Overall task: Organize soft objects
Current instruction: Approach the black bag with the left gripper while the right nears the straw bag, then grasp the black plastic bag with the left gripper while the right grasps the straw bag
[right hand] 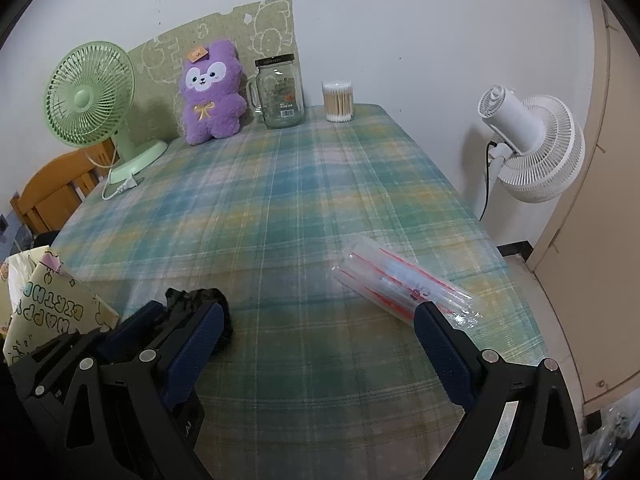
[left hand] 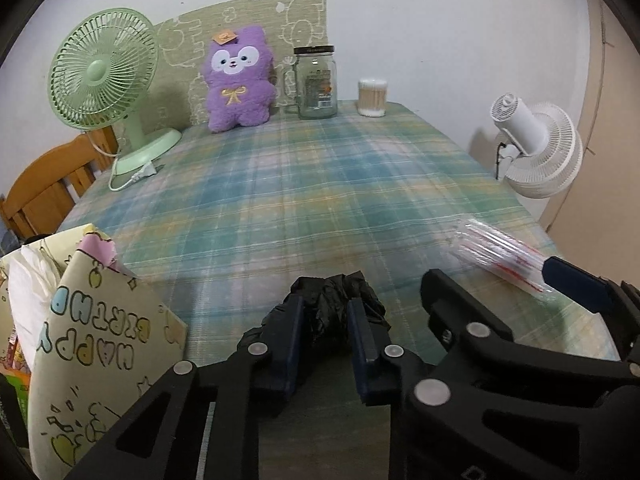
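Observation:
My left gripper (left hand: 325,312) is shut on a crumpled black plastic bag (left hand: 334,296) near the table's front edge; the bag also shows in the right wrist view (right hand: 198,300). My right gripper (right hand: 320,320) is open and empty, its fingers wide apart above the plaid tablecloth (right hand: 280,208). A clear roll of plastic bags with red print (right hand: 404,286) lies just beyond its right finger; it also shows in the left wrist view (left hand: 500,254). A purple plush toy (left hand: 238,80) leans on the back wall.
A yellow paper gift bag (left hand: 92,320) holding white plastic stands at the front left. A green fan (left hand: 104,76), a glass jar (left hand: 316,82) and a cotton swab tub (left hand: 372,97) stand at the back. A white fan (right hand: 528,144) stands right of the table.

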A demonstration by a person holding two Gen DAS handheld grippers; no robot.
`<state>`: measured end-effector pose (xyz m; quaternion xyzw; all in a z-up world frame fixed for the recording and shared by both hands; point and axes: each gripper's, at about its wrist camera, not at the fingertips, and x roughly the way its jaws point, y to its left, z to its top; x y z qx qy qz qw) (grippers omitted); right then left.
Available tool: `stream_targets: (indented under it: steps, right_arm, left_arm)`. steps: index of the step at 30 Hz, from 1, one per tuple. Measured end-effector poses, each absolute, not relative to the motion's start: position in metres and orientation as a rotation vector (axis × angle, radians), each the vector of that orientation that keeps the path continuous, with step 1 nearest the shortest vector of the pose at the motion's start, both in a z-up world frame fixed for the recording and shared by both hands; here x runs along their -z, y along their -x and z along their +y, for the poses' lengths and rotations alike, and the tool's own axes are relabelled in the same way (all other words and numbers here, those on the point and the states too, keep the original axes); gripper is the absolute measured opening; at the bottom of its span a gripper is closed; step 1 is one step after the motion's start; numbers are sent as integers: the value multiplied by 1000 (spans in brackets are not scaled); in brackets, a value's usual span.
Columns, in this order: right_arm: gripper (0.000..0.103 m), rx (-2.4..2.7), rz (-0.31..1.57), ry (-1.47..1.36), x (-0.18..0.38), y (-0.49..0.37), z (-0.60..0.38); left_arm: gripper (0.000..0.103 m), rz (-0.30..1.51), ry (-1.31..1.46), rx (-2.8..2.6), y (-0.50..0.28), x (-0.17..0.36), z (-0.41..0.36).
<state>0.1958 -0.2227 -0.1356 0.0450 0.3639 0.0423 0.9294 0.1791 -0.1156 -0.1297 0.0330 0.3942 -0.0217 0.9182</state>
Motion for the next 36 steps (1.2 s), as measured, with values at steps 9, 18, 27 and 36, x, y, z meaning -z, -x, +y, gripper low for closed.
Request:
stream_targets:
  steps: [9,18,27,36]
  right_arm:
    - [98,-78,731,-113,135,-195,-240]
    - [98,-65,720,-99,136,-206,-258]
    - [98,-97,723,-74,139,-224,-265]
    - [86,-95,742,-53,146,-240,-266]
  left_arm:
    - [19,815,-77,94,-179,127,-137]
    - [19,815,-101,135,-188,128,-158]
    - [19,815,-111,144,-198,129,-168]
    - [19,818,-97,130,-208,133,-166]
